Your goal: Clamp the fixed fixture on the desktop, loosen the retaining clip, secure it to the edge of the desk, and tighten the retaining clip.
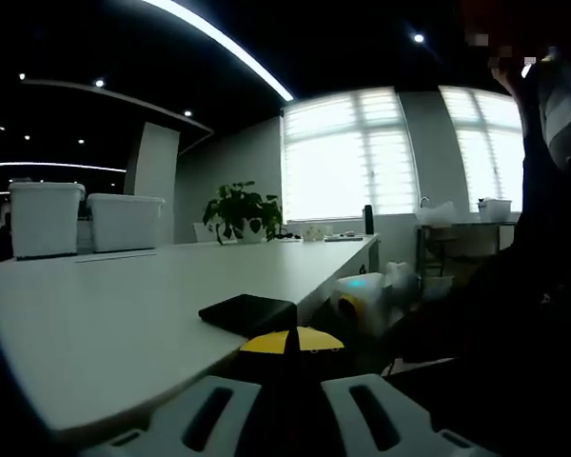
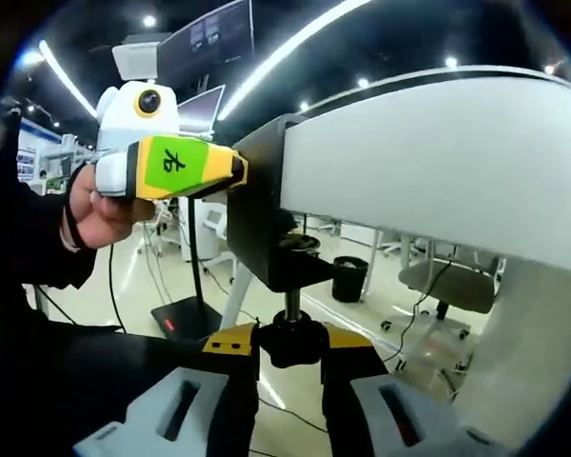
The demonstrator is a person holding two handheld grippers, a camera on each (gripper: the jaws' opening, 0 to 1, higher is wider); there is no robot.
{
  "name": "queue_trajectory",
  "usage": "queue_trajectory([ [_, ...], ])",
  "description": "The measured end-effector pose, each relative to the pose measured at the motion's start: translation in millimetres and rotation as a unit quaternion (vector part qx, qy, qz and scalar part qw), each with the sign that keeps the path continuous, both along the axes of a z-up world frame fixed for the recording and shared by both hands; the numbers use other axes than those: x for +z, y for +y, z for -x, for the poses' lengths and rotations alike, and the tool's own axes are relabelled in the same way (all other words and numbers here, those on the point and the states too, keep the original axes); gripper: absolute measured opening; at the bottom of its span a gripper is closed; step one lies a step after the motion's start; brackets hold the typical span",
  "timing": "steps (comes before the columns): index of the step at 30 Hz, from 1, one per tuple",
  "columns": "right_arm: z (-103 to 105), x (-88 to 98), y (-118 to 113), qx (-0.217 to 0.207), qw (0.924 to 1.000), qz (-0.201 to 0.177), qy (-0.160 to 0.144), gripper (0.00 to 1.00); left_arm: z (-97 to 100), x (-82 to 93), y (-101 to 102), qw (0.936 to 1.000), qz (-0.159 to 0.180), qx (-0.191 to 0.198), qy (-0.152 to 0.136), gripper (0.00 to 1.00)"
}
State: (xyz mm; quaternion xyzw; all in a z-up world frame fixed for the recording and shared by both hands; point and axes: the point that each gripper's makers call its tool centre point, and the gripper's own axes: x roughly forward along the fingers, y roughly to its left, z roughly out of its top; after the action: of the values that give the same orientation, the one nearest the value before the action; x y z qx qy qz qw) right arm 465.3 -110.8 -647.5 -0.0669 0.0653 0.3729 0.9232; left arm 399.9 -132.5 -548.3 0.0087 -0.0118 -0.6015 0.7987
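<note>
A black clamp fixture [image 2: 262,224] sits over the edge of the white desk [image 2: 438,162]. Its top plate [image 1: 247,312] lies flat on the desktop [image 1: 124,305]. My left gripper [image 1: 290,345] is shut on the fixture's near end. In the right gripper view it is a yellow and green gripper [image 2: 176,167], held by a hand and reaching the fixture from the left. Below the desk, my right gripper [image 2: 290,345] is shut on the fixture's black screw knob [image 2: 291,335]. The right gripper [image 1: 362,297] also shows past the desk edge in the left gripper view.
Two white bins [image 1: 43,217] [image 1: 124,221] and a potted plant [image 1: 240,209] stand at the far side of the desk. Under the desk are a black waste bin [image 2: 347,278], an office chair [image 2: 447,281] and a monitor stand [image 2: 192,314]. A person's dark sleeve [image 2: 29,238] is at the left.
</note>
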Motion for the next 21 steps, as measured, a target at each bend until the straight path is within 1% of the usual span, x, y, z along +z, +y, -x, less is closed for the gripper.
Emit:
queue_trajectory([
  [1, 1, 0.1, 0, -0.01, 0.9999, 0.004, -0.005, 0.23, -1.7, -0.1, 1, 1.0, 0.001, 0.0, 0.0, 0.02],
  [2, 1, 1.1, -2, -0.025, 0.999, 0.025, -0.028, 0.25, -2.7, 0.2, 1, 1.0, 0.002, 0.001, 0.0, 0.02],
  [3, 0, 0.2, -5, -0.043, 0.9971, 0.046, -0.042, 0.29, -3.0, 1.2, 2, 1.0, 0.006, 0.001, 0.002, 0.02],
  [4, -1, -0.1, -9, -0.069, 0.9949, 0.055, -0.049, 0.35, -2.8, 1.8, 2, 1.0, 0.007, 0.001, 0.001, 0.02],
  [5, 1, 0.8, -10, -0.083, 0.9935, 0.057, -0.053, 0.45, -2.8, 2.2, 2, 1.0, 0.008, 0.001, 0.001, 0.02],
  [6, 3, 3.7, -12, -0.105, 0.9922, 0.041, -0.052, 0.51, -2.7, 2.5, 2, 1.0, 0.008, 0.001, 0.001, 0.02],
  [7, 5, 4.8, -16, -0.142, 0.988, 0.033, -0.05, 0.53, -4.3, 2.5, 3, 1.0, 0.01, 0.001, 0.001, 0.02],
  [9, 8, 6.7, -20, -0.179, 0.9814, 0.04, -0.057, 0.56, -5.6, 2.7, 4, 0.9999, 0.011, 0.0, 0.001, 0.02],
  [10, 8, 9.8, -23, -0.208, 0.9756, 0.034, -0.06, 0.58, -5.7, 2.7, 4, 0.9999, 0.012, 0.0, 0.001, 0.02],
  [11, 9, 9.6, -24, -0.232, 0.9716, 0.013, -0.048, 0.58, -5.8, 2.6, 4, 0.9999, 0.013, 0.0, 0.002, 0.02],
  [12, 9, 8.4, -24, -0.244, 0.9691, 0.001, -0.038, 0.56, -5.8, 2.6, 4, 0.9999, 0.013, -0.001, 0.002, 0.02],
  [13, 9, 7.4, -23, -0.248, 0.9681, -0.003, -0.033, 0.55, -5.8, 2.6, 4, 0.9999, 0.013, -0.001, 0.002, 0.02],
  [14, 8, 2.2, -24, -0.274, 0.9615, -0.009, -0.021, 0.53, -5.9, 2.6, 4, 0.9999, 0.014, -0.001, 0.003, 0.02],
  [15, 5, -0.5, -24, -0.292, 0.9563, -0.01, -0.019, 0.52, -6.0, 2.5, 4, 0.9999, 0.015, -0.001, 0.003, 0.02],
  [16, 3, 0.6, -25, -0.307, 0.9515, -0.015, -0.021, 0.5, -6.0, 2.5, 4, 0.9999, 0.016, -0.001, 0.004, 0.02],
  [18, 1, 1.5, -19, -0.31, 0.9505, -0.018, -0.017, 0.43, -6.0, 2.5, 4, 0.9999, 0.017, 0.001, 0.003, 0.02],
  [20, -1, -0.7, -13, -0.317, 0.9484, -0.004, -0.013, 0.36, -6.1, 2.5, 4, 0.9998, 0.017, 0.002, 0.003, 0.02],
  [21, -1, 2.2, -13, -0.32, 0.9473, -0.007, -0.018, 0.33, -6.2, 2.7, 4, 0.9998, 0.02, 0.001, 0.005, 0.02],
])
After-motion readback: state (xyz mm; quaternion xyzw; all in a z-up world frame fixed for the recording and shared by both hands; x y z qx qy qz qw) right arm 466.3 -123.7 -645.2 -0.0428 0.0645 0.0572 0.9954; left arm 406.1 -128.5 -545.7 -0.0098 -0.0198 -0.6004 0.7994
